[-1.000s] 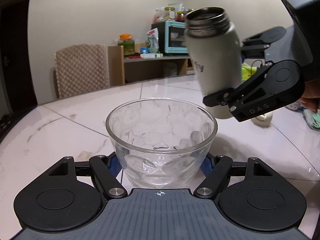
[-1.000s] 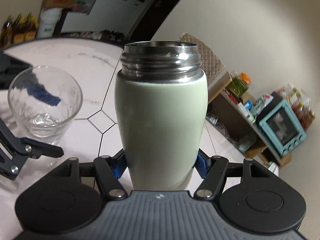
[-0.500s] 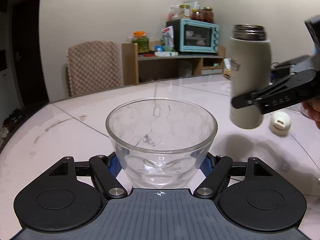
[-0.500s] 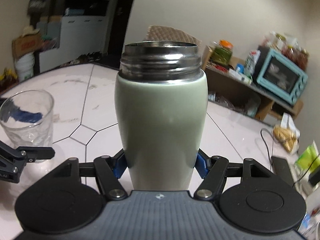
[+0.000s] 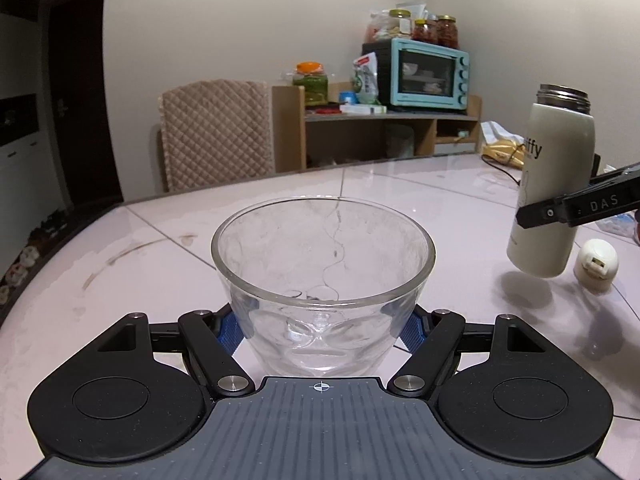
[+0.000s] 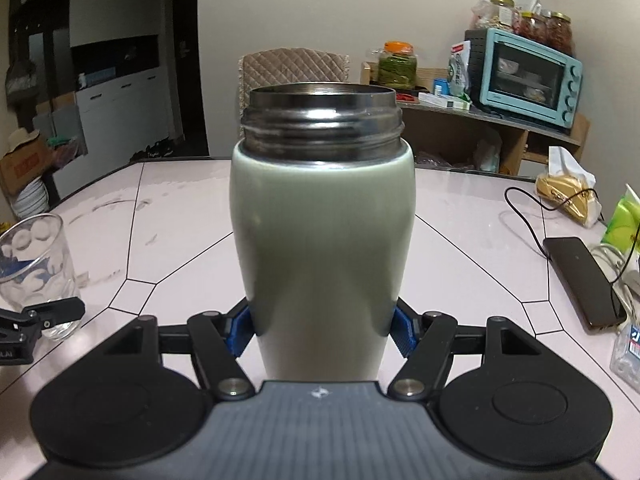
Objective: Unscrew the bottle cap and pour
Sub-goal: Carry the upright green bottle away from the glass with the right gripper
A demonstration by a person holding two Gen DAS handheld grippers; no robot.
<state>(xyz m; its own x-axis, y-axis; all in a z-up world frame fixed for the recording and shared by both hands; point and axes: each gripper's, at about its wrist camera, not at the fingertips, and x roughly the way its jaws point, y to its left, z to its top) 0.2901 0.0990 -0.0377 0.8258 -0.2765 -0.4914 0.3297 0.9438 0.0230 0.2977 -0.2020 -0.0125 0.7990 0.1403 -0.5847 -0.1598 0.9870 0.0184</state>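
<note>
My left gripper [image 5: 322, 326] is shut on a clear glass [image 5: 322, 280] that stands on the table; a little liquid lies at its bottom. My right gripper [image 6: 322, 326] is shut on a pale green steel bottle [image 6: 322, 240], uncapped, its threaded steel mouth upright. In the left wrist view the bottle [image 5: 550, 192] hangs just above the table at the far right, well away from the glass. Its white cap [image 5: 596, 266] lies on the table beside it. The glass shows at the far left of the right wrist view [image 6: 34, 276].
A white marble-look table [image 5: 168, 264] bears a phone [image 6: 582, 280] with a cable, a green tissue pack [image 6: 626, 228] and a snack bag [image 6: 566, 196] at the right. A quilted chair [image 5: 218, 136] and a shelf with a blue toaster oven [image 5: 424, 72] stand behind.
The bottle has swung from tilted over the glass back to upright and moved right and down, away from the glass. The glass has stayed in place.
</note>
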